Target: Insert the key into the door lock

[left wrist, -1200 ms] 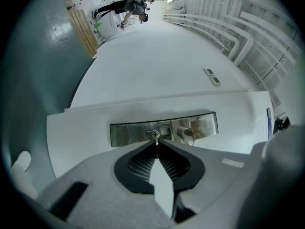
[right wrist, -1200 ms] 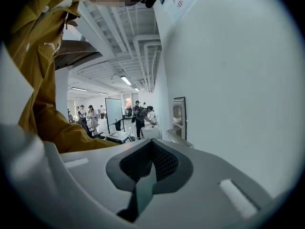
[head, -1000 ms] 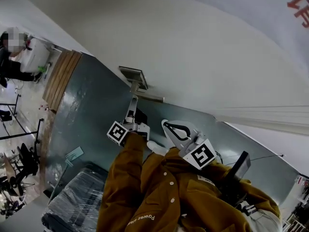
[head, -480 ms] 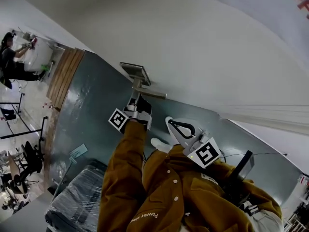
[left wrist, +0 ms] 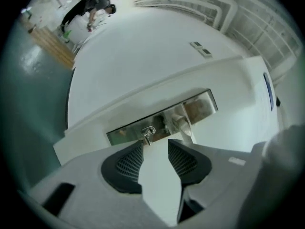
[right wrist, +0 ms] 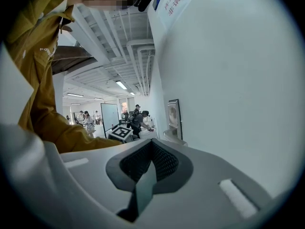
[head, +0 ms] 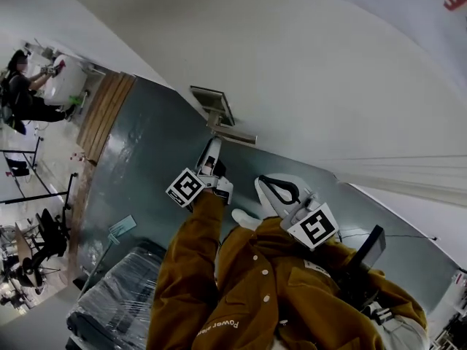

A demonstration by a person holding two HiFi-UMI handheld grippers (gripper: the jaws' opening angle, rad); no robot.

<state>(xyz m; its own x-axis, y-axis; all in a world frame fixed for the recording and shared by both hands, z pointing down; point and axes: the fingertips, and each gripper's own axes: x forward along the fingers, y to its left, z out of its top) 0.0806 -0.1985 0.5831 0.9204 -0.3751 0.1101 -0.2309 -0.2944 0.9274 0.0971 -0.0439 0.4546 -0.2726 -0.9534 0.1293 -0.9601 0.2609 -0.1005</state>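
A silver lock plate (left wrist: 200, 104) with a lever handle (left wrist: 183, 125) sits on the white door. A small metal key (left wrist: 147, 133) sticks out of the plate, its ringed head towards me. My left gripper (left wrist: 156, 144) is just short of the plate and its jaws are opening. The key head lies ahead of the left pad, and neither pad presses on it. In the head view the left gripper (head: 211, 155) points at the plate (head: 214, 102). My right gripper (head: 265, 185) hangs back to the right, its pads (right wrist: 162, 163) together on nothing.
The white door and wall (right wrist: 228, 80) fill the right. The teal floor (head: 139, 166) runs left to a wooden strip (head: 106, 115). A wrapped dark case (head: 117, 297) stands at lower left. People (head: 29, 93) work at a white table far off. Brown sleeves cover both of my arms.
The left gripper has rolled at the lock plate, its marker cube turning with it. The right gripper has hardly moved.
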